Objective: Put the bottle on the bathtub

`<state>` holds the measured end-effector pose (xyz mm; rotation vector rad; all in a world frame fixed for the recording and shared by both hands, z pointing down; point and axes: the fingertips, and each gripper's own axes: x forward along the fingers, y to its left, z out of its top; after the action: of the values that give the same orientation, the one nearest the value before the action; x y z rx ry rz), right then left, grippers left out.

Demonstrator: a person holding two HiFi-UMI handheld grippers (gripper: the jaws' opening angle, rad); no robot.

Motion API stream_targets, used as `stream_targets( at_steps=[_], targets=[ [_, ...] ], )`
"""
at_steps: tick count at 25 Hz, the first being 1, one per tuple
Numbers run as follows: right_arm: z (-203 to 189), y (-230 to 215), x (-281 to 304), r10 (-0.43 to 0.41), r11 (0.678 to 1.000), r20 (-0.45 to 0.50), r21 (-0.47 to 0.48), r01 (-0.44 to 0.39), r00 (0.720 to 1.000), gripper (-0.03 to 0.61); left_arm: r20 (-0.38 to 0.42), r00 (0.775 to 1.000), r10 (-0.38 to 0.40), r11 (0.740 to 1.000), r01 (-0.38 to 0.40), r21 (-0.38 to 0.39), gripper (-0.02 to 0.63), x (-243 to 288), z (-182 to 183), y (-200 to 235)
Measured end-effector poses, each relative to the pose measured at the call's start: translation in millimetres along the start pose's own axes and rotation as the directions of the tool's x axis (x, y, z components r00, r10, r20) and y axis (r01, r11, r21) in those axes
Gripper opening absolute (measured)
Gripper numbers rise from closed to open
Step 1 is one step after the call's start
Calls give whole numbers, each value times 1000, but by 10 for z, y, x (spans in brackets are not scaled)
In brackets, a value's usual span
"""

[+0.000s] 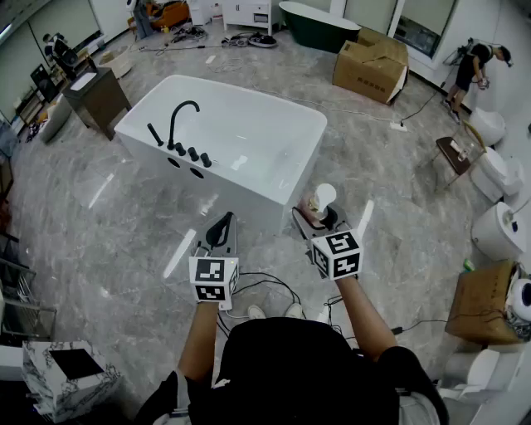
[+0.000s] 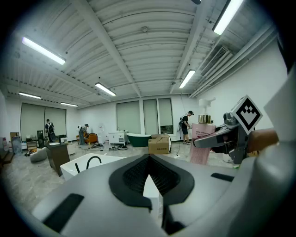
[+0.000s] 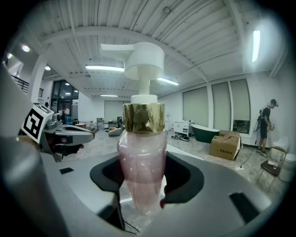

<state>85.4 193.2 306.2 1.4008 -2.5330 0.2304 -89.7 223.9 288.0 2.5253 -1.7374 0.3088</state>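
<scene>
The pink pump bottle (image 1: pixel 320 202) has a gold collar and a white pump head, and it stands upright between the jaws of my right gripper (image 1: pixel 319 217). In the right gripper view the bottle (image 3: pixel 141 162) fills the middle, with the right gripper (image 3: pixel 141 196) shut on its lower body. The white bathtub (image 1: pixel 249 199) with a black faucet (image 1: pixel 177 124) lies just beyond both grippers. My left gripper (image 1: pixel 222 222) hovers near the tub's front wall, shut on nothing. In the left gripper view the bottle (image 2: pixel 202 143) shows at right and the bathtub (image 2: pixel 83 164) at lower left.
A cardboard box (image 1: pixel 371 62) and a dark green tub (image 1: pixel 319 25) stand beyond the bathtub. A brown cabinet (image 1: pixel 98 98) is at far left. Toilets (image 1: pixel 498 174) and another box (image 1: pixel 485 303) line the right side. Cables (image 1: pixel 265 286) lie by my feet. A person (image 1: pixel 473 66) stands at far right.
</scene>
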Motion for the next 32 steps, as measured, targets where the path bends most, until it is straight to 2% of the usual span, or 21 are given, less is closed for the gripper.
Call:
stream_targets(
  at_steps=[11, 18, 26, 32],
  targets=[
    [-113, -328, -240, 30, 1000, 20, 5, -31, 999, 235, -6, 1000, 23, 1000, -23, 8, 12, 50, -31, -476],
    [-186, -398, -299, 67, 998, 28, -9, -67, 997, 235, -19, 998, 56, 998, -56, 3, 12, -6, -139, -627],
    [-145, -414, -170, 76, 997, 31, -20, -75, 997, 236, -20, 997, 74, 997, -74, 5, 12, 53, -124, -539],
    [-97, -458, 98, 73, 997, 24, -31, -72, 997, 235, -16, 999, 52, 999, -52, 0, 12, 346, -118, -366]
  ],
)
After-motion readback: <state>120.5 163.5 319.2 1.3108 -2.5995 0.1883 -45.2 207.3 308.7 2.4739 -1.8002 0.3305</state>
